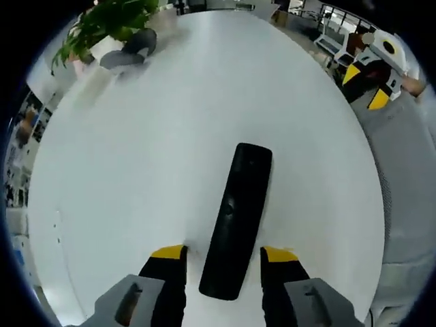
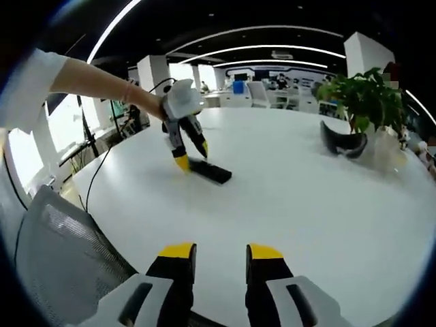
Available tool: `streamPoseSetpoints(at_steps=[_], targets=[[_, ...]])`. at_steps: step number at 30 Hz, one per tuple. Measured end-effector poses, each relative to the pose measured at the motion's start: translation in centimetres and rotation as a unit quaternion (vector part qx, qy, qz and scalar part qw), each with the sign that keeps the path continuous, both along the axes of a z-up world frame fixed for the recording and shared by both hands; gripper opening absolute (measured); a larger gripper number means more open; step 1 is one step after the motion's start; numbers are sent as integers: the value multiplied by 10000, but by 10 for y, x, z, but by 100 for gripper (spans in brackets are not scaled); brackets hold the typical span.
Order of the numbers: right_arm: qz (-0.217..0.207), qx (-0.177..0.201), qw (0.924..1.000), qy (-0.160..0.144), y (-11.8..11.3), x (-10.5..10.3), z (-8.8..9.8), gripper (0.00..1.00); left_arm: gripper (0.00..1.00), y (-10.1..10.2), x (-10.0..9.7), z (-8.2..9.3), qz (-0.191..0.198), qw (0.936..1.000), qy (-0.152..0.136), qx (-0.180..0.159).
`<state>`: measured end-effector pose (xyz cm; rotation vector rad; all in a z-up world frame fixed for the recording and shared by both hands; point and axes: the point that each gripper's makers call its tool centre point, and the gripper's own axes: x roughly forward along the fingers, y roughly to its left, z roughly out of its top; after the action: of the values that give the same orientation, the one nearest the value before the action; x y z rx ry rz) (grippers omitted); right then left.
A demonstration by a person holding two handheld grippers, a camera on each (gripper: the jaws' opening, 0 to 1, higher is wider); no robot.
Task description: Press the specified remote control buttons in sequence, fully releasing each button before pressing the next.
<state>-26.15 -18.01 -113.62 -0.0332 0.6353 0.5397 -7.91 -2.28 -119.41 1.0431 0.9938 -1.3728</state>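
— While a black remote control (image 1: 238, 219) lies flat on the white tabletop (image 1: 136, 191), where does the left tool (image 1: 223, 255) stand?

— Its two yellow-tipped jaws are spread apart, one on each side of the remote's near end, with a gap between each jaw and the remote. In the right gripper view the same left tool (image 2: 193, 154) comes down from a person's outstretched arm (image 2: 102, 82), its tips just beside the end of the remote control (image 2: 210, 170); whether they touch the tabletop (image 2: 306, 204) cannot be told.

— And the right tool (image 2: 221, 251)?

— Open too, jaws parted over the tabletop's near edge, well apart from the remote, gripping nothing. In the left gripper view it shows at the upper right, past the tabletop's edge (image 1: 364, 82).

— What else is pictured?

— A potted plant (image 2: 364, 99) at the far side, a dark curved object (image 2: 343, 146) beside it, and a grey mesh chair back (image 2: 61, 252) at the lower left of the right gripper view.
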Motion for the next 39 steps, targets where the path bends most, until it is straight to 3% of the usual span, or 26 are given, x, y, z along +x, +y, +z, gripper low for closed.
streamPoseSetpoints(at_steps=[2,10,15,24,26,34,39], targets=[[73,97,9999,-10,4,0,2,28,25,1,-3,0,-218,9997,-45,78],[115,30,9999,22,4,-2,0,24,24,2,-6,-1,-16,9997,-245,-3],[171,97,9998,-22,7,-1,3,24,23,5,-23,-2,130,9999,-44,-80],[225,-18,9997,66,7,-4,-1,21,23,8,-38,-2,268,9995,-34,-138],[235,-26,9997,55,7,-4,-1,21,23,8,-42,-2,458,9988,0,-181],[86,67,9999,-12,3,-1,2,20,23,9,-53,-2,387,9992,-40,-64],[265,24,9996,123,9,-5,-3,17,23,11,-56,-1,460,9988,-39,-180]])
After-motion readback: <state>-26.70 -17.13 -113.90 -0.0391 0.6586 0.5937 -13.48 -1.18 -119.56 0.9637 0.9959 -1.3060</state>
